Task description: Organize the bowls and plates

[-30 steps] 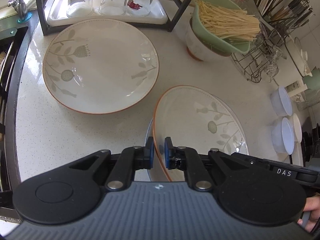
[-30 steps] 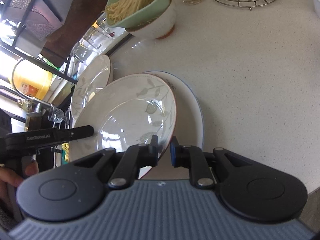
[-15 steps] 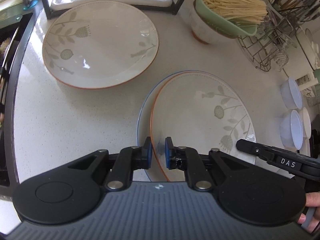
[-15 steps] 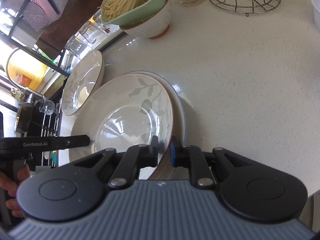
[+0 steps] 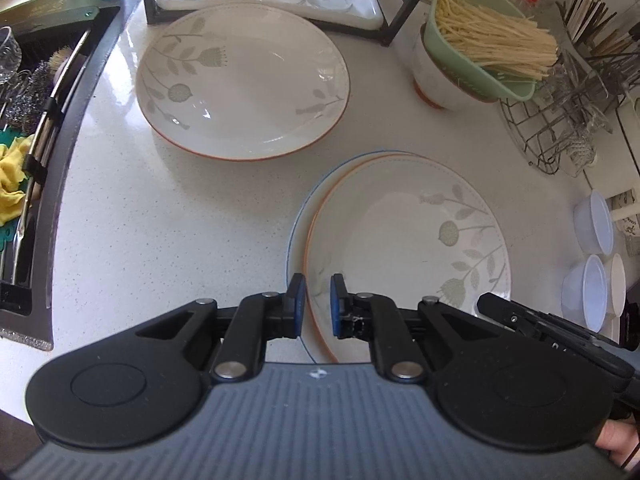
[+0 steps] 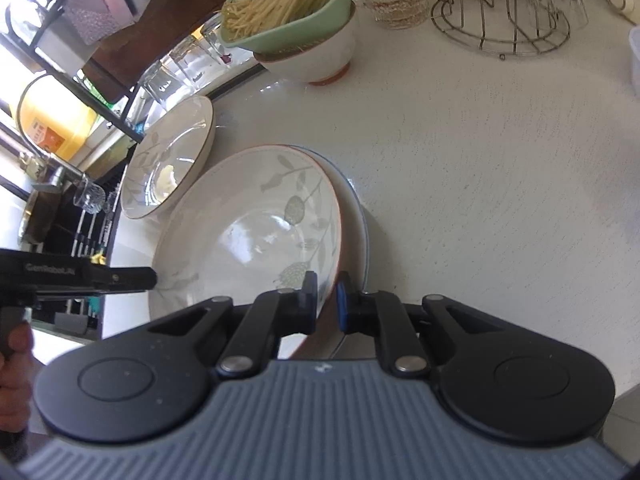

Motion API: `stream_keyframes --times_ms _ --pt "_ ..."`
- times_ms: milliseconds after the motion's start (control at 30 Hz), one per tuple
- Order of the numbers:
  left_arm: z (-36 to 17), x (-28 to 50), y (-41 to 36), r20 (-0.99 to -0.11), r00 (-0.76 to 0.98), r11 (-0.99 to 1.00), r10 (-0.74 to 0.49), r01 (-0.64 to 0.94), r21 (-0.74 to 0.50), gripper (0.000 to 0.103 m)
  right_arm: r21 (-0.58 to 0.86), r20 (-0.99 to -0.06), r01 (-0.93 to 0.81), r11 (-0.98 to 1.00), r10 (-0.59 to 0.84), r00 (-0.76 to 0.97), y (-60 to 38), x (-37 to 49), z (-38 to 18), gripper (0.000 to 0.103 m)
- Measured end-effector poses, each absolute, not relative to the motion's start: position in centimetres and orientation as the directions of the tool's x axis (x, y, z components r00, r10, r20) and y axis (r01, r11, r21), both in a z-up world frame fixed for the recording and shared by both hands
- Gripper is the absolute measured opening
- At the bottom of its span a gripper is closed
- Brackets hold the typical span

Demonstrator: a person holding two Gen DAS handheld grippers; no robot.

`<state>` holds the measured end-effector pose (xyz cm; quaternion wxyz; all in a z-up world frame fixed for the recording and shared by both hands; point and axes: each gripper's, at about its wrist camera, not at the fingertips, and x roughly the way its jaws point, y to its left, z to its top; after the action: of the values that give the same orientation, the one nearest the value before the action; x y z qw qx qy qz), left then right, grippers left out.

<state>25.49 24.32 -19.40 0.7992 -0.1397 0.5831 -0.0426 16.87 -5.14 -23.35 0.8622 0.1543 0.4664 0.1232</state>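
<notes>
Sink (image 5: 24,184) at far left, with a yellow cloth (image 5: 10,176) and scrubbers on its edge. Next over, on the white counter (image 5: 168,240), sits a second floral plate (image 5: 242,80): cream, grey-green stems and seed heads, thin orange rim, lying flat in front of the glass rack (image 5: 264,4).

Centre: we hold the floral plate (image 5: 404,236), same pattern, glossy, shallow and orange-rimmed. It lies nested on a blue-rimmed plate (image 5: 296,224), whose edge peeks out on the left side. Our left gripper (image 5: 317,304) is clamped on the near-left rim of the floral plate, pads nearly together with only the rim between them. Our right gripper (image 6: 327,300) is pinched on the opposite rim, seen from the right wrist view, where the plate (image 6: 248,240) looks slightly tilted against the lower one (image 6: 358,216).

Right of that: a white bowl (image 5: 434,80) carrying a green strainer (image 5: 476,76) of dry noodles, then a wire rack (image 5: 560,120), then small white bowls (image 5: 592,256) at the counter's far right edge.
</notes>
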Motion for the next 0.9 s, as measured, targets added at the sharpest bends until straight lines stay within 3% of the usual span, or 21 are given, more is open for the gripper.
stream_keyframes --times_ms 200,667,900 --pt "-17.4 24.2 24.3 -0.899 0.368 0.948 -0.236 -0.117 -0.297 0.013 0.288 -0.751 -0.094 0.953 0.285 0.596 -4.5 16.7 -21.8 0.014" --pt "-12.1 21.5 22.1 -0.825 0.493 0.939 -0.276 -0.044 -0.341 0.013 0.257 -0.66 -0.129 0.958 0.272 0.7 -6.1 13.9 -16.9 0.014" --pt "-10.4 20.4 20.7 -0.803 0.545 0.962 -0.239 0.02 -0.273 0.013 0.278 -0.605 -0.127 0.952 0.276 0.747 -7.5 12.3 -14.3 0.014"
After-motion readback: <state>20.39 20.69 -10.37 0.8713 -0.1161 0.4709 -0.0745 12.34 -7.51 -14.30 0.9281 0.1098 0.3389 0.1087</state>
